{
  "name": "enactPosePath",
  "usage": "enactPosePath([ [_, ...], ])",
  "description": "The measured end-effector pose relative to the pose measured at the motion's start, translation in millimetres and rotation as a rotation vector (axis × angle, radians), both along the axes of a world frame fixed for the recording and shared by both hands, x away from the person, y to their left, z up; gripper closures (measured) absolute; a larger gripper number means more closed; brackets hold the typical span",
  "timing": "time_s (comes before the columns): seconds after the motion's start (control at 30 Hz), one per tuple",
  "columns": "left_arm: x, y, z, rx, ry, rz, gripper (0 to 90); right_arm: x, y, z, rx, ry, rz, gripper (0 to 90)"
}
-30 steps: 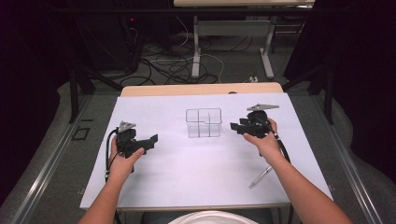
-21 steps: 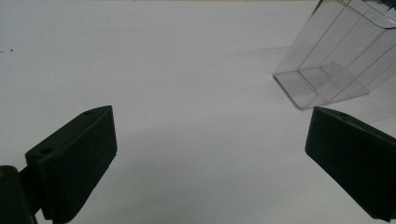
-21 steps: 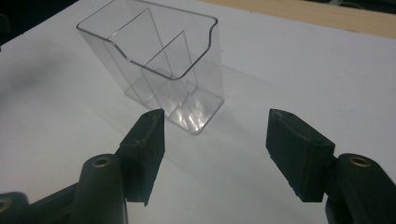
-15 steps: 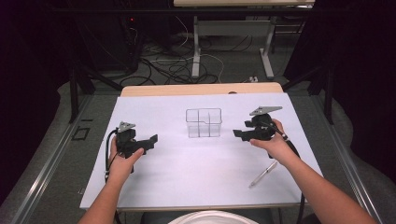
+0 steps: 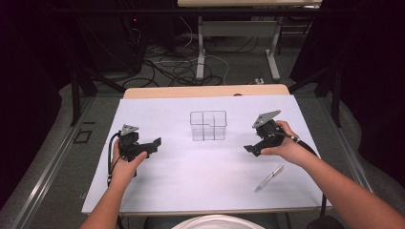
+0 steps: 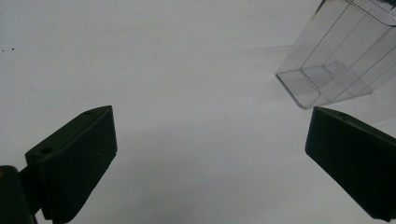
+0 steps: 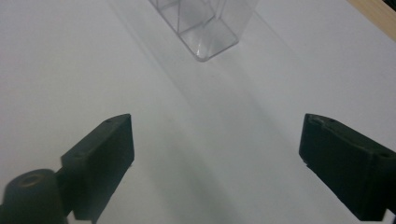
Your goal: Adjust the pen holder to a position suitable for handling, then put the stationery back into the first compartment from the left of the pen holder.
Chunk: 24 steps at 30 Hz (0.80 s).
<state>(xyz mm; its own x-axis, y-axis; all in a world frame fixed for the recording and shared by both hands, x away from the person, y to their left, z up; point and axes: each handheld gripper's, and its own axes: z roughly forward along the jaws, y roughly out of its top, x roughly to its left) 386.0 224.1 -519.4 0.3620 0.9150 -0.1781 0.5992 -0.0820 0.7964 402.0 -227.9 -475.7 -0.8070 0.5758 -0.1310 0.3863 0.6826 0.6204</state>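
A clear plastic box with inner dividers stands upright in the middle of the white table cover. My left gripper hovers to its left, open and empty, pointing toward the box. In the left gripper view my left gripper stands wide open, with the box at the upper right. My right gripper is held to the right of the box, a little nearer the person. Its jaws have just been opening, with nothing between them. The right gripper view has my right gripper spread wide below the box.
A silver pen lies on the white cover near the right forearm. The table's wooden back edge shows beyond the cover. Cables and table legs are on the floor behind.
The right gripper has drawn back from beside the box toward the person and tilted downward. The left gripper and the pen have stayed where they were.
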Motion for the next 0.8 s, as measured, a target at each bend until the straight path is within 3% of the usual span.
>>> enactPosePath([
  [0.1, -0.2, 0.0, 0.1, 0.001, 0.002, -0.004, 2.1, -5.1, 5.5, 1.2, -0.099, -0.084, 0.082, 7.7],
  [0.13, -0.2, -0.1, 0.1, 0.000, 0.001, -0.004, 2.1, -5.1, 5.5, 1.2, -0.099, -0.084, 0.082, 7.7],
  [0.17, -0.3, -0.2, 0.2, 0.001, 0.001, -0.004, 2.1, -8.5, 9.0, 1.3, -0.150, -0.125, 0.135, 8.0],
  [0.27, -0.1, -1.2, 0.2, -0.001, -0.006, -0.002, 2.2, -13.1, 12.4, 3.1, -0.256, -0.191, 0.226, 17.1],
  [0.33, 0.2, -1.6, -0.1, 0.002, -0.005, 0.000, 2.1, -15.9, 12.8, 2.6, -0.266, -0.186, 0.236, 17.2],
  [0.4, 0.4, -1.9, -0.3, 0.004, 0.001, -0.004, 2.1, -17.9, 13.7, 2.1, -0.299, -0.211, 0.300, 20.8],
  [0.43, 0.6, -2.0, -0.6, 0.003, 0.001, -0.006, 2.1, -20.9, 13.6, 3.4, -0.351, -0.197, 0.350, 24.8],
  [0.53, 0.4, -2.0, -0.7, 0.005, 0.003, -0.005, 2.1, -22.7, 13.8, 1.2, -0.368, -0.200, 0.392, 29.1],
  [0.6, -0.2, -2.2, -0.6, 0.007, 0.002, -0.004, 2.1, -25.9, 14.1, -0.3, -0.424, -0.183, 0.461, 35.0],
  [0.7, -1.1, -2.0, -0.8, 0.009, -0.001, -0.005, 2.2, -28.6, 14.3, -2.1, -0.448, -0.170, 0.504, 37.0],
  [0.73, -1.6, -2.1, -0.5, 0.007, -0.002, -0.003, 2.1, -31.5, 14.1, -4.4, -0.461, -0.137, 0.545, 37.4],
  [0.8, -2.4, -2.0, 0.3, 0.011, 0.000, -0.003, 2.1, -35.6, 14.2, -7.4, -0.492, -0.118, 0.613, 39.2],
])
